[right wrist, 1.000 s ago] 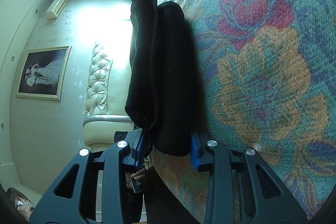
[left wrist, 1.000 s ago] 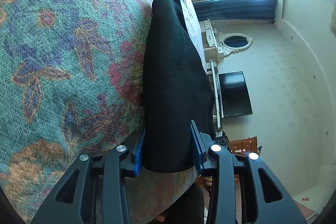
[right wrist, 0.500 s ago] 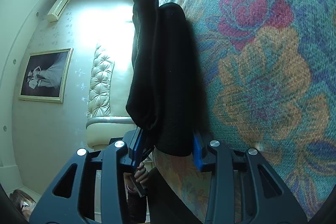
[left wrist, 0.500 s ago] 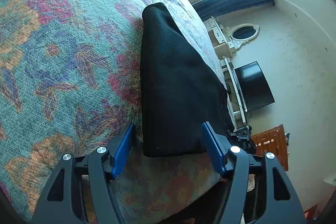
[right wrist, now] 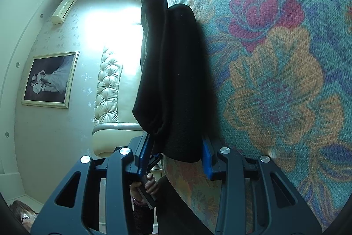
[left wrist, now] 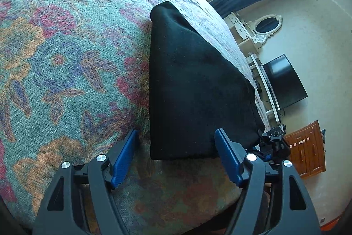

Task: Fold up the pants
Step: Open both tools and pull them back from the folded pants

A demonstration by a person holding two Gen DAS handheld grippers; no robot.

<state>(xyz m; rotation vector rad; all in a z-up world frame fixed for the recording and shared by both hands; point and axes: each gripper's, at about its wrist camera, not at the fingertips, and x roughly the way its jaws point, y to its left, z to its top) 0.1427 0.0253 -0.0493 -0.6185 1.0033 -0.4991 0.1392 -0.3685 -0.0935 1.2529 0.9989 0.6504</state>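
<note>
Left claw [left wrist: 177,142]: I have just been opening it; jaws spread, pads clear of the pants' [left wrist: 193,85] near edge, nothing pinched.
Right claw [right wrist: 175,148]: pinching the folded pants [right wrist: 173,72] at their near end, pads pressed into the cloth.
Pants: black, folded thick, lying on the floral bed [left wrist: 66,58] near its edge.
Handling: soft, limp, light, I judge; layers may slide, so take all of them at a folded edge.
Left view: flat top face.
Right view: stacked layers side-on, a hand [right wrist: 146,186] below.
</note>
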